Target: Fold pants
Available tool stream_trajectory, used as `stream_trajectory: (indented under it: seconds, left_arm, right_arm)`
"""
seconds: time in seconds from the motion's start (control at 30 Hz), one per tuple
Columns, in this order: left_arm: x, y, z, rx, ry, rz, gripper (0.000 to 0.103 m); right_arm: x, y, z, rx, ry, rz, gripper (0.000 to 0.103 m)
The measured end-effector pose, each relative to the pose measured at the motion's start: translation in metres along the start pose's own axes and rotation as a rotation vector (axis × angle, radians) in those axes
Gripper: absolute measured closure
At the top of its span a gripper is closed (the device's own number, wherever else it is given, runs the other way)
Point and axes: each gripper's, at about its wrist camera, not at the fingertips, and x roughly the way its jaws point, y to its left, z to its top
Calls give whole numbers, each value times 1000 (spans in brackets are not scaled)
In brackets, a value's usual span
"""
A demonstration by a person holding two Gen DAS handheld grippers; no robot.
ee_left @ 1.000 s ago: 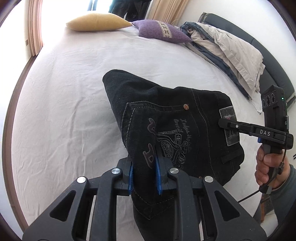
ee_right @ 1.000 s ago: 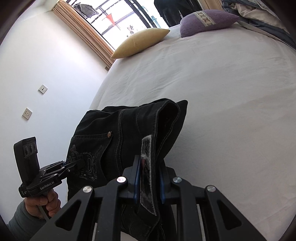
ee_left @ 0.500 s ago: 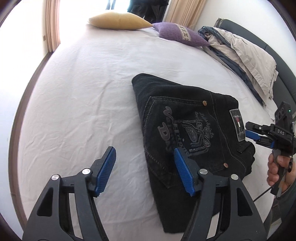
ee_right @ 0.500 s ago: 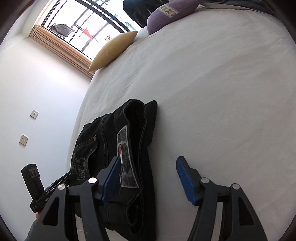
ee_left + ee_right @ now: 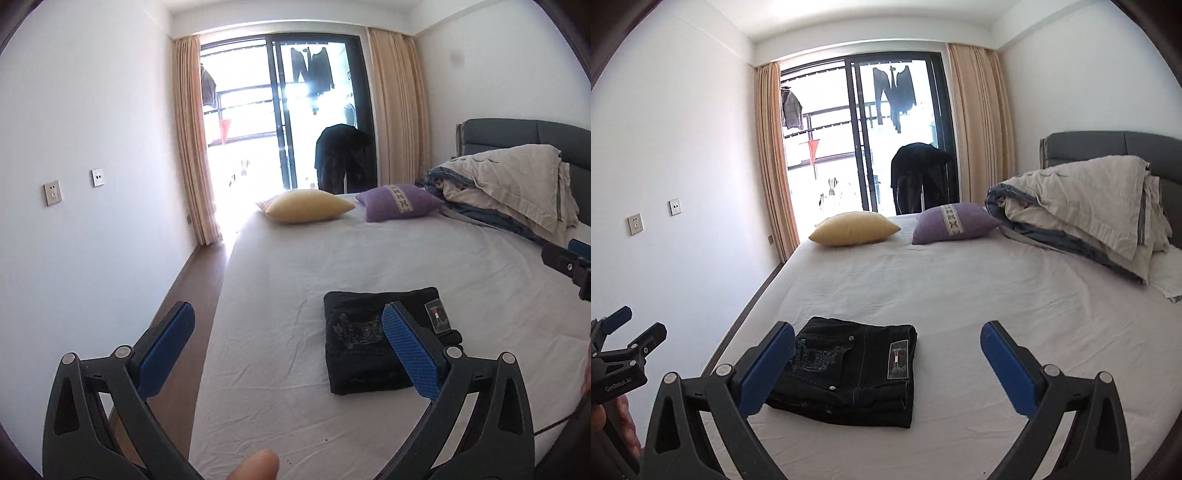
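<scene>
The black pants (image 5: 365,332) lie folded in a compact rectangle on the white bed sheet (image 5: 332,258), back pocket embroidery and a small label facing up. They also show in the right wrist view (image 5: 857,369). My left gripper (image 5: 288,350) is open and empty, held above and back from the pants. My right gripper (image 5: 886,365) is open and empty, also raised and pulled back. The right gripper's tip shows at the right edge of the left wrist view (image 5: 569,262). The left gripper shows at the left edge of the right wrist view (image 5: 620,354).
A yellow pillow (image 5: 853,229) and a purple pillow (image 5: 953,223) lie at the far end of the bed. A crumpled duvet (image 5: 1082,221) is piled by the grey headboard (image 5: 1108,144). The wood floor (image 5: 184,314) and white wall run along the left.
Both grippers let go of the pants, opened, then lifted up and back. The pants now lie flat and folded on the bed, farther from both cameras.
</scene>
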Motion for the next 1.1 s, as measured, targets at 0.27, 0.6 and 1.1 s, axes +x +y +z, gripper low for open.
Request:
stream_trajectory:
  seconds: [0.27,0.6,1.1]
  left_arm:
    - [-52,17,19,-123,71,-200,0]
    - [-31,9,-21,-120,298,-67,0]
    - [3,-15,-41,-86,418,-92,0]
  right_arm:
    - [-58,14,12,82,60,11,0]
    - [-56,28,-14,73,202,-51,0]
    - [-24,33,-38,69,312,-37,0]
